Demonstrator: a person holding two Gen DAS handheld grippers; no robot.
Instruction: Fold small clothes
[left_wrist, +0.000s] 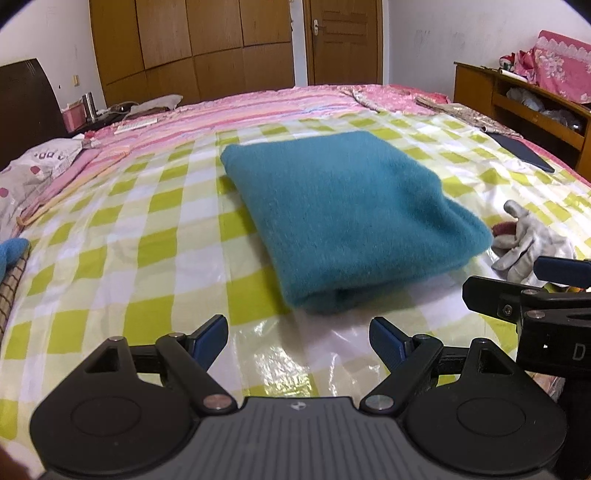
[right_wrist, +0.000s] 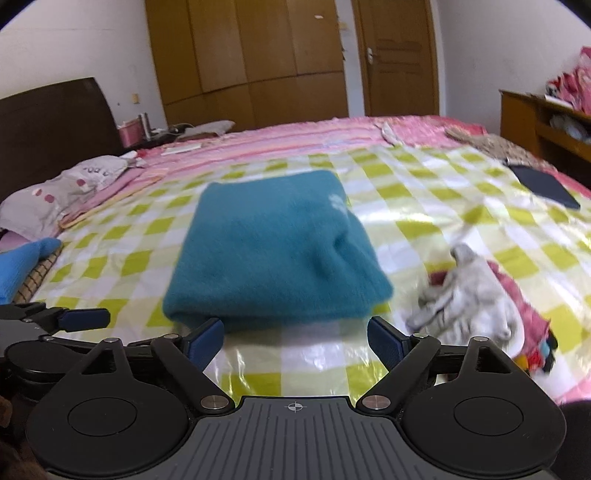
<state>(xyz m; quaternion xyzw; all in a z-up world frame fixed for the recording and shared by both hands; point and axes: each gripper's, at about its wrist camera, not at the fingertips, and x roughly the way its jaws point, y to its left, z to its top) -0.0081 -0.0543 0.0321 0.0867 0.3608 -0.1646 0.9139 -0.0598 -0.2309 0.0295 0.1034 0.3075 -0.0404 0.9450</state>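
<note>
A teal fuzzy garment (left_wrist: 343, 214) lies folded into a thick rectangle on the green-and-white checked sheet (left_wrist: 129, 240); it also shows in the right wrist view (right_wrist: 273, 251). My left gripper (left_wrist: 299, 341) is open and empty, just in front of the garment's near edge. My right gripper (right_wrist: 295, 339) is open and empty, close to the garment's near fold. The right gripper's fingers (left_wrist: 561, 269) show at the right edge of the left wrist view. A left gripper fingertip (right_wrist: 85, 318) shows at the left in the right wrist view.
A crumpled grey and red pile of clothes (right_wrist: 476, 299) lies right of the garment. A dark flat tablet (right_wrist: 546, 186) lies far right. A pillow (right_wrist: 55, 199) and a blue cloth (right_wrist: 22, 262) are at the left. A wooden cabinet (left_wrist: 517, 99) stands beyond the bed.
</note>
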